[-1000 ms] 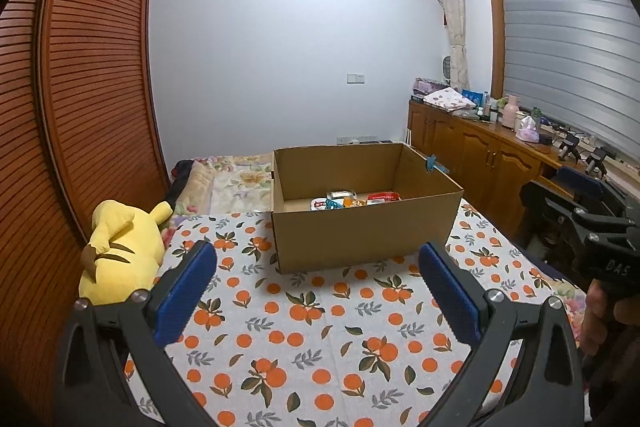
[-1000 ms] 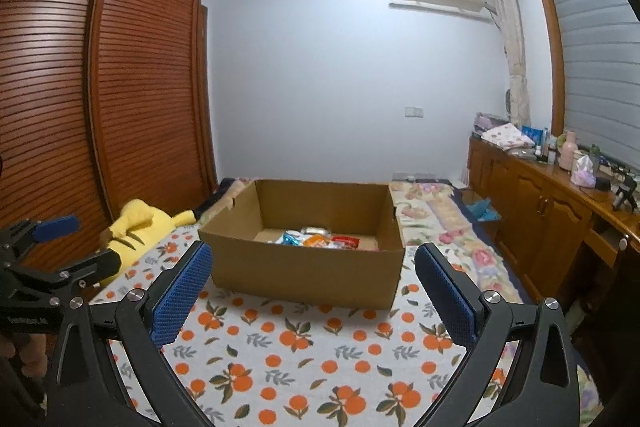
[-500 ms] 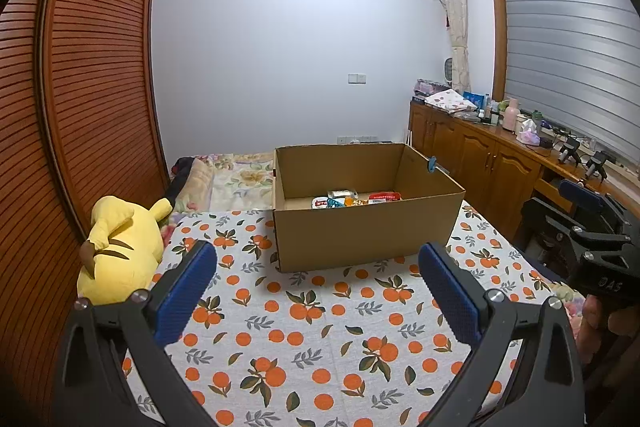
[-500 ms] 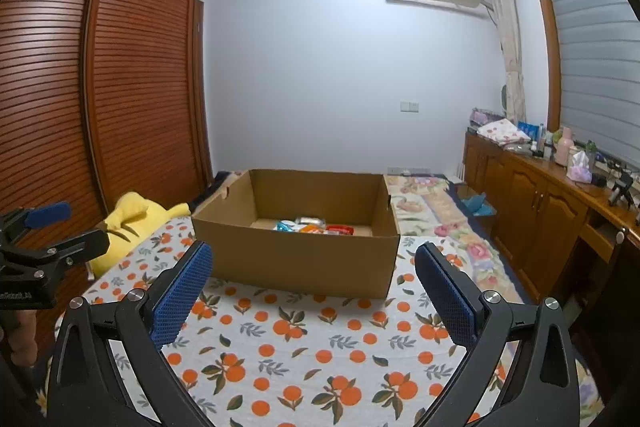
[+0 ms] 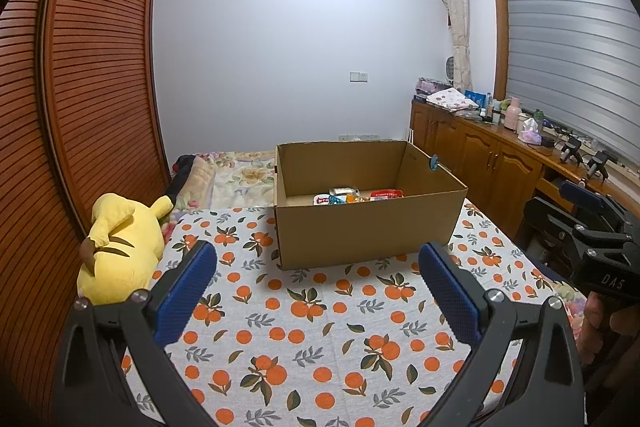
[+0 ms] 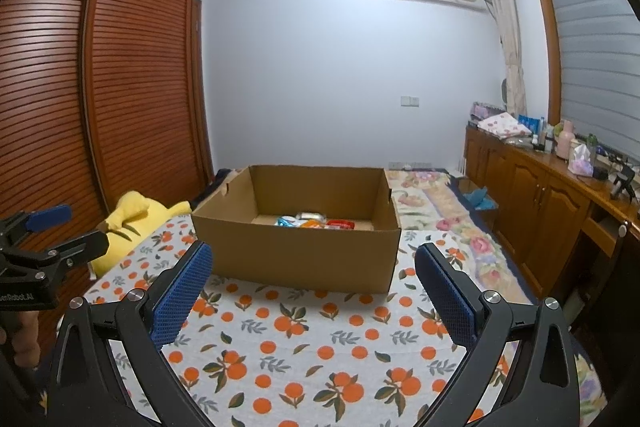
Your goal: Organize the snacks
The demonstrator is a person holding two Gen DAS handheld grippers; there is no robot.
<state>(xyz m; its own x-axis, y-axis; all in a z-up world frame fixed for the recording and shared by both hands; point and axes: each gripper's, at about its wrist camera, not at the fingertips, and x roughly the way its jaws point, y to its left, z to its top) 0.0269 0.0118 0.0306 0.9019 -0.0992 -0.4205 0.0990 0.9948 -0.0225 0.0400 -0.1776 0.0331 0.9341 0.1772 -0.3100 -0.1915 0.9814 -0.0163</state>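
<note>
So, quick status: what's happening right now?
Left hand-held gripper open, empty. Right hand-held gripper open, empty. Snacks in cardboard box. Nothing between.

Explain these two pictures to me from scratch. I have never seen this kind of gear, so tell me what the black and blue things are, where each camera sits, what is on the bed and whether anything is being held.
There is no robot here. A person holds a two-finger clamp tool in each hand, and a wide-angle camera on each tool looks forward along its fingers.

One picture comes from the left gripper, the other from the right gripper. The blue pads are the fingertips. Both grippers are open and hold nothing.

On the orange-print bedspread stands an open cardboard box with snack packets at its bottom. A yellow plush toy lies at the left, beside the wooden wardrobe.
</note>
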